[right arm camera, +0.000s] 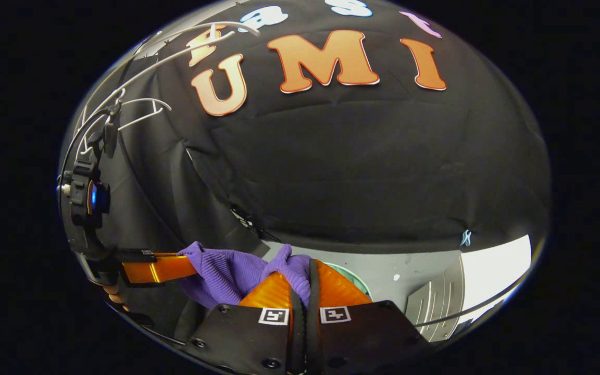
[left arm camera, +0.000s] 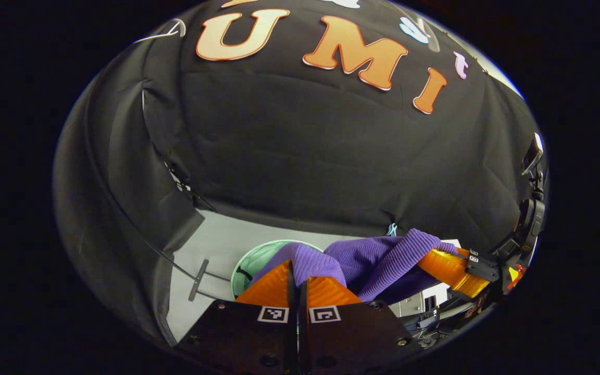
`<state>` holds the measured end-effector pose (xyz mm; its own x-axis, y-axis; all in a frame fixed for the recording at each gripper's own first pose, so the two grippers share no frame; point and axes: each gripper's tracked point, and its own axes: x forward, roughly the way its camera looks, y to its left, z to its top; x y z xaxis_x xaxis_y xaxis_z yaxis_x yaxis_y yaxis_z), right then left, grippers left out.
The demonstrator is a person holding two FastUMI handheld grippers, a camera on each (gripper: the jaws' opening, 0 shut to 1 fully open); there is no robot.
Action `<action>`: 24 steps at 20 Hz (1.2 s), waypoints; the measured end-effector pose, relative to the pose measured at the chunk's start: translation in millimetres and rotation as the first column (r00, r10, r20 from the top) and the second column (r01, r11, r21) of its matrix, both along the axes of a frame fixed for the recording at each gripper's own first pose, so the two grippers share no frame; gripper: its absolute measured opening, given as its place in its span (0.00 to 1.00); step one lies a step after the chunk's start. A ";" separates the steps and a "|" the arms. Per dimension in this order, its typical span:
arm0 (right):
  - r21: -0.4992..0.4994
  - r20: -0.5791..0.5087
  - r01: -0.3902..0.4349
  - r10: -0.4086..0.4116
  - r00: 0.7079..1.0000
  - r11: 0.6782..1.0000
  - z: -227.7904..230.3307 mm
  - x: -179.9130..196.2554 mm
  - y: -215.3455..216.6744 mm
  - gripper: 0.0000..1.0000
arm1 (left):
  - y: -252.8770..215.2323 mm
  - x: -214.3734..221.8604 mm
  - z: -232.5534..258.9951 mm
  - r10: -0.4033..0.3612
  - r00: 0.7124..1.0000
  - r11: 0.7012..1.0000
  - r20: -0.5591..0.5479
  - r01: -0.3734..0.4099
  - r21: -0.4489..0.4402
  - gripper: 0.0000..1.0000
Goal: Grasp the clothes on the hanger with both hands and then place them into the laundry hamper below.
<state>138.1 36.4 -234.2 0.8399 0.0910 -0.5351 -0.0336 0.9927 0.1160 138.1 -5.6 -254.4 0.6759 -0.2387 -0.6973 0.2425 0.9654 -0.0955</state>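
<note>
A purple ribbed garment [left arm camera: 378, 255] hangs stretched between my two grippers, above the floor. In the left gripper view my left gripper [left arm camera: 298, 273] is shut on one bunched end of it, and my right gripper [left arm camera: 430, 258] pinches the other end at the right. The right gripper view shows my right gripper [right arm camera: 302, 271] shut on a fold of the garment [right arm camera: 227, 273], with my left gripper [right arm camera: 188, 266] holding it at the left. A round pale green laundry hamper [left arm camera: 255, 259] stands on the floor below and behind the cloth; its rim [right arm camera: 361, 284] peeks out beside my right fingers.
White wire hangers [right arm camera: 141, 107] hang on a rail at the upper left of the right gripper view. A thin dark rack leg [left arm camera: 198, 273] crosses the pale floor [left arm camera: 222, 234] left of the hamper. Black cloth walls close in the back and sides.
</note>
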 end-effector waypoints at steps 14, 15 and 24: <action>-0.020 -0.301 0.180 -0.177 0.937 0.984 -135.1 -37.4 -15.9 0.09 | 41.8 -17.0 -100.3 0.006 0.971 0.995 -0.238 0.019 0.101 0.02; -0.027 -0.316 0.186 -0.185 0.931 0.982 -140.6 -41.0 -16.9 0.08 | 45.8 -21.3 -106.4 0.003 0.969 0.994 -0.248 0.024 0.109 0.02; -0.051 -0.355 0.242 -0.244 0.903 0.969 -152.4 -53.2 -24.5 0.11 | 60.9 -25.0 -110.4 0.034 0.961 0.989 -0.273 0.007 0.146 0.03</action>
<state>84.9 12.0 -386.5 0.5896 -0.0956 -0.8020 0.2515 0.9653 0.0698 113.2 55.3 -364.9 0.4563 -0.1143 -0.8825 0.2133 0.9769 -0.0162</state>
